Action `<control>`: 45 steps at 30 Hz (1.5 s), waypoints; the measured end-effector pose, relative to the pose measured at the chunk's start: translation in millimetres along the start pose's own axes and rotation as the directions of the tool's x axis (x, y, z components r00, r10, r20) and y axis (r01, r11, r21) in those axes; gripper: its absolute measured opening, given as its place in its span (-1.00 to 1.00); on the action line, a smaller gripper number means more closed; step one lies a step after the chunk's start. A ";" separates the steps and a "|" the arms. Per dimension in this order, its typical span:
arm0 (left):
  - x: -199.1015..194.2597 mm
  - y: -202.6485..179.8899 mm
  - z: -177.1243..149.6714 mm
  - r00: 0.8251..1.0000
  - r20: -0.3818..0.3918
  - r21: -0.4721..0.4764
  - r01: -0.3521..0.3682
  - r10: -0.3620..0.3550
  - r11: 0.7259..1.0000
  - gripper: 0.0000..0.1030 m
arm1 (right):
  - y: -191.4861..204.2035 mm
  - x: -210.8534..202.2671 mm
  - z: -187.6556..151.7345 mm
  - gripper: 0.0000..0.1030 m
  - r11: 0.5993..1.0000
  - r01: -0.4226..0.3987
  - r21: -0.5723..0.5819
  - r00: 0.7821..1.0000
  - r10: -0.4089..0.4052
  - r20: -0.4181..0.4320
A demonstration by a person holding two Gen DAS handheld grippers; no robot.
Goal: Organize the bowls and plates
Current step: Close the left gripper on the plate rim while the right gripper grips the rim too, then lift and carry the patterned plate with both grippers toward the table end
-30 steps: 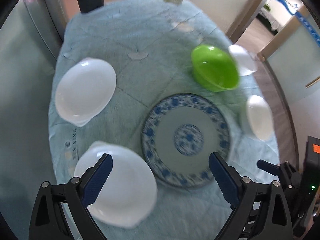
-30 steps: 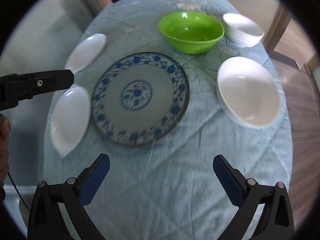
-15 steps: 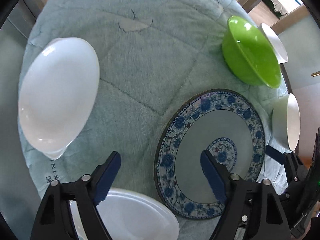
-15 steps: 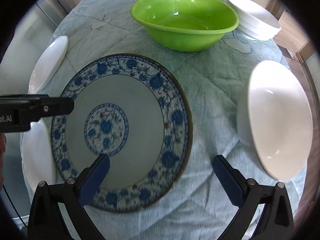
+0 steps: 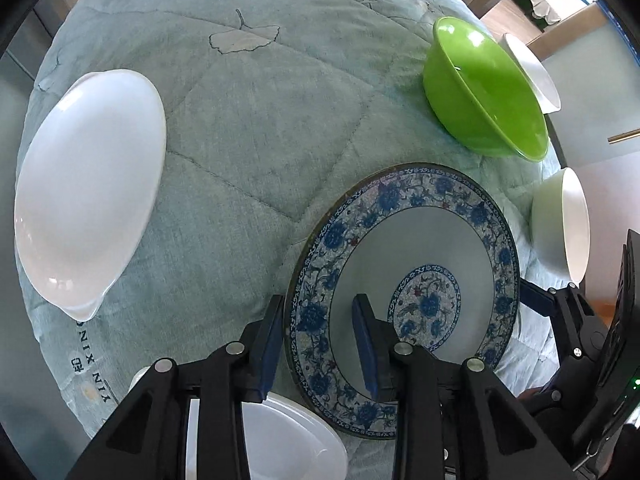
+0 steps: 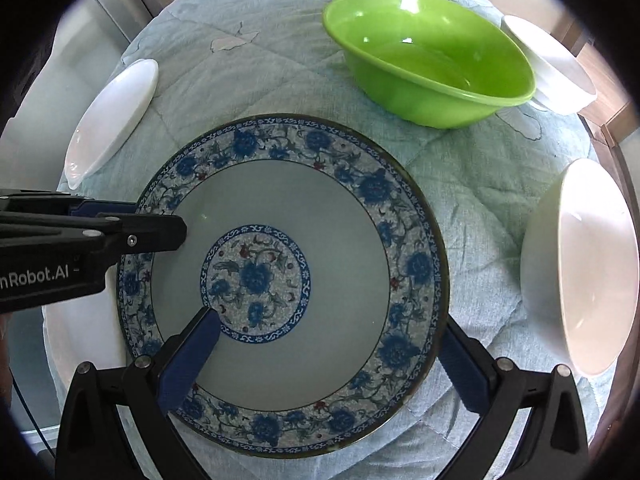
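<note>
Left wrist view showed the left tongs (image 5: 320,344) pointing steeply down with one blue pad outside the rim and the other inside the well of the large round blue-and-white floral porcelain plate (image 5: 404,296). The jaws were closing with the patterned rim between them, and a gap showed on either side of it, so the pads did not look to be pressing yet. Straddling the rim that way was probably meant to pinch the plate by its edge, since a flat plate on soft cloth offers no other hold.

Right wrist view showed the right tongs (image 6: 324,356) spread wide and aimed almost straight down, one pad over the plate's well and the other just outside the rim on the opposite side from the left tongs. They held nothing. Taking the plate from two sides would likely keep so wide a dish level when lifted.

The plate lay flat on the quilted pale-green tablecloth (image 5: 248,128), directly beneath both tongs. Beyond the left tongs' tips, well apart, sat the glossy green plastic bowl (image 5: 484,88); off to their outer side lay a shallow white oval dish (image 5: 88,196), and another white dish (image 5: 280,440) sat just under their frame. A deep white bowl (image 6: 580,268) stood close beside the right tongs' outer finger, apparently spaced apart for sorting.
</note>
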State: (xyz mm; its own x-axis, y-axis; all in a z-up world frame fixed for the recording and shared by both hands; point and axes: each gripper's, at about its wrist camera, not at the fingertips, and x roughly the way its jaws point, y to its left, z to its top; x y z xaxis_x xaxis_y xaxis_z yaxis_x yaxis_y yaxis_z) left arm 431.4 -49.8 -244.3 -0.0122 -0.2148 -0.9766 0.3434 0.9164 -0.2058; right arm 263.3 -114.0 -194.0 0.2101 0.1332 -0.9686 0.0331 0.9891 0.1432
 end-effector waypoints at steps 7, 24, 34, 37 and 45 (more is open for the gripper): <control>-9.4 -11.5 -21.5 0.999 0.031 0.016 -0.007 0.007 1.000 -0.42 | -11.1 -6.0 16.6 0.93 1.000 -0.001 0.022 1.000 0.001 -0.026; -111.7 -58.4 -81.5 0.983 0.169 -0.022 -0.067 0.070 0.998 -0.42 | -24.6 -91.7 23.3 0.77 1.000 0.001 0.019 0.996 -0.003 0.091; -231.5 -60.5 -152.9 0.961 0.249 -0.123 -0.094 0.123 0.988 -0.42 | 3.9 -167.9 -7.5 0.67 0.998 -0.014 -0.065 0.986 0.024 0.163; -255.6 -66.4 -187.0 0.954 0.267 -0.154 -0.098 0.137 0.983 -0.42 | 19.7 -192.3 -25.2 0.66 0.996 -0.021 -0.091 0.984 0.036 0.175; -268.6 -72.8 -278.0 0.958 0.253 -0.223 -0.081 0.138 0.971 -0.42 | 36.9 -209.3 -81.2 0.65 0.990 -0.026 -0.139 0.986 0.048 0.157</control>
State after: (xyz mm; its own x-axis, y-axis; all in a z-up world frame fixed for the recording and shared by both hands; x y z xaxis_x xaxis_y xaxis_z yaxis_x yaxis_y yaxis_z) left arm 148.6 35.1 15.6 0.2731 -0.1648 -0.9478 0.1251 0.9829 -0.1349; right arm 141.3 -100.3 -2.5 0.3625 0.1689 -0.9166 -0.1082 0.9844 0.1386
